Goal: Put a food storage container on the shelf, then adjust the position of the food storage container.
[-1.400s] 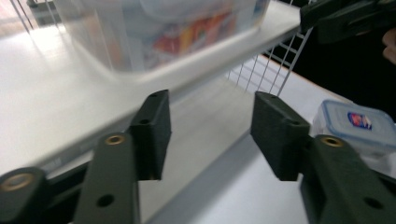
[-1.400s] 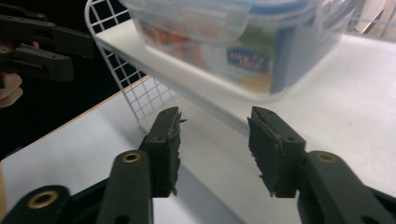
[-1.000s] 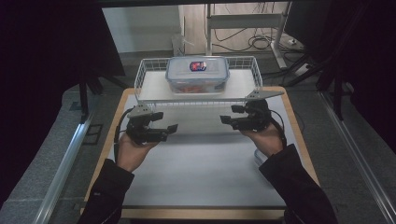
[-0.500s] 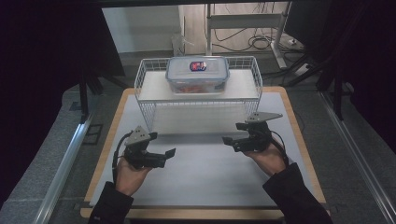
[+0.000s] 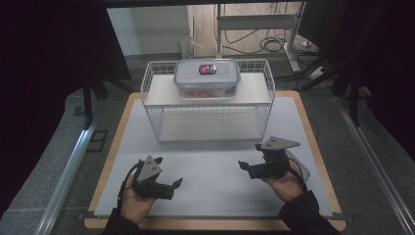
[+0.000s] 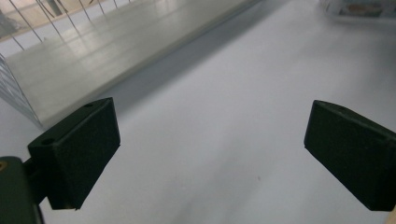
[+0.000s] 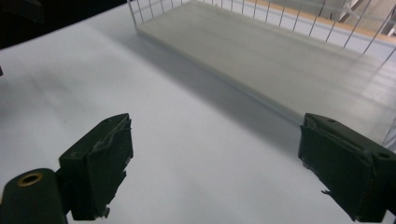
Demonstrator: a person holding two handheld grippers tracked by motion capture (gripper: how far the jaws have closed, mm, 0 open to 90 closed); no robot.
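Note:
A clear plastic food box (image 5: 207, 78) with a blue-clipped lid stands on the top shelf of a white wire rack (image 5: 151, 105) at the back of the table. My left gripper (image 5: 172, 187) hovers low over the white mat at the front left and points right. Its jaws have just been opening and stand wide with nothing between them (image 6: 210, 154). My right gripper (image 5: 246, 169) is at the front right and points left. Its jaws have also just been opening and hold nothing (image 7: 219, 163). Both gripper views look across the mat at the rack's lower board (image 6: 93, 51) (image 7: 280, 51).
The white mat (image 5: 210, 161) lies on a wooden-edged table (image 5: 313, 147). A clear plastic item (image 5: 299, 169) lies by my right hand. Beyond the rack are desk legs and cables on the floor. Metal rails run along both sides of the table.
Both hands have come down and back from the rack toward the table's front edge. Both pairs of jaws stand wider. The food box has stayed on the top shelf.

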